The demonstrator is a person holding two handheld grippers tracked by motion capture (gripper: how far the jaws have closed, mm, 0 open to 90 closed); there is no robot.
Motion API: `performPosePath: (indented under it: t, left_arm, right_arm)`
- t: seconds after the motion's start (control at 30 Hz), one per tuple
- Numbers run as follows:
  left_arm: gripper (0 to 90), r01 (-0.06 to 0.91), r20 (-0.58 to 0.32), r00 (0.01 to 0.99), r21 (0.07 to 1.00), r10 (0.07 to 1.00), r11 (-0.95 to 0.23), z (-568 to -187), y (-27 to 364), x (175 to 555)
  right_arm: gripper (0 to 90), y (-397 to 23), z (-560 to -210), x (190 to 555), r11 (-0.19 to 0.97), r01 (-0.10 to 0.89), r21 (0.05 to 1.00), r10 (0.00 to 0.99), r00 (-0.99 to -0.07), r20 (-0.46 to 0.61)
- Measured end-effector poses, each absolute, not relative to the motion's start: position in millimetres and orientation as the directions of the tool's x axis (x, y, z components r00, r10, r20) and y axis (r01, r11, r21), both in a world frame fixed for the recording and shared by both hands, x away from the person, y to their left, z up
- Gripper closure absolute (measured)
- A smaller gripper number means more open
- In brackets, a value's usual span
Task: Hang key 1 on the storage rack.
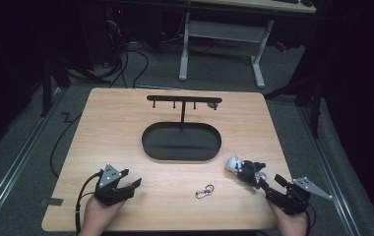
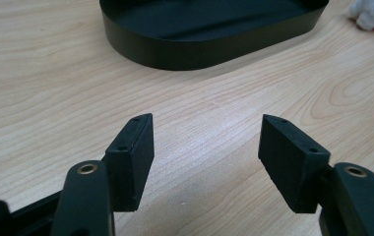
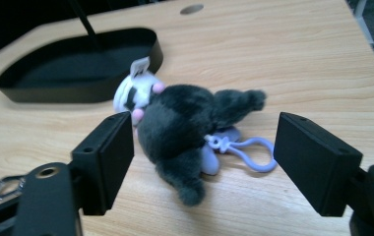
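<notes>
A small plush toy point(image 1: 245, 169), dark grey with a white face and a lilac clip loop, lies on the table at the front right. My right gripper point(image 1: 269, 186) stands open just in front of it; in the right gripper view the plush toy point(image 3: 185, 125) lies ahead of the two spread jaws, its lilac clip point(image 3: 251, 150) toward the right one. My left gripper point(image 1: 131, 186) rests open near the front left edge, with bare wood between its jaws in the left gripper view. A silver carabiner point(image 1: 204, 191) lies between the two grippers.
A black oval tray point(image 1: 150, 147) sits mid-table with an upright post and a hook bar point(image 1: 183, 99) above it. The tray's wall point(image 2: 185, 46) is ahead of the left gripper. Desk legs and cables stand on the floor beyond the table.
</notes>
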State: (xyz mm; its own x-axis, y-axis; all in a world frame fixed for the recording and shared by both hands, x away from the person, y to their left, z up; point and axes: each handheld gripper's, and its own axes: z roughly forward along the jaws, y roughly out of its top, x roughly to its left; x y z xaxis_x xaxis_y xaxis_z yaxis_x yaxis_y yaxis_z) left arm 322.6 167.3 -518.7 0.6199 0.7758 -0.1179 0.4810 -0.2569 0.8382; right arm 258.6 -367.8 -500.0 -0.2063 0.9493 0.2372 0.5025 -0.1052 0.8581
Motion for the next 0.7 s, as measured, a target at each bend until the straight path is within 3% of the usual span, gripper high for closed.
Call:
performPosePath:
  t: [0.37, 0.4, 0.6, 0.7]
  left_arm:
    - [37.7, 0.494, -0.130, 0.625, 0.829, 0.770, -0.261, -522, 165, 324]
    - [38.1, 0.493, -0.128, 0.624, 0.830, 0.771, -0.261, -522, 165, 323]
    - [37.9, 0.507, -0.121, 0.607, 0.820, 0.786, -0.265, -520, 169, 323]
    - [37.9, 0.509, -0.118, 0.596, 0.821, 0.794, -0.260, -519, 172, 322]
  right_arm:
    - [27.7, -359, -503, 262, -0.038, 0.515, 0.857, 0.951, -0.244, 0.190]
    - [35.0, -357, -503, 261, -0.022, 0.520, 0.854, 0.955, -0.242, 0.173]
    - [55.4, -353, -501, 264, 0.007, 0.521, 0.854, 0.954, -0.260, 0.151]
    - [74.5, -346, -500, 266, 0.035, 0.525, 0.850, 0.941, -0.304, 0.149]
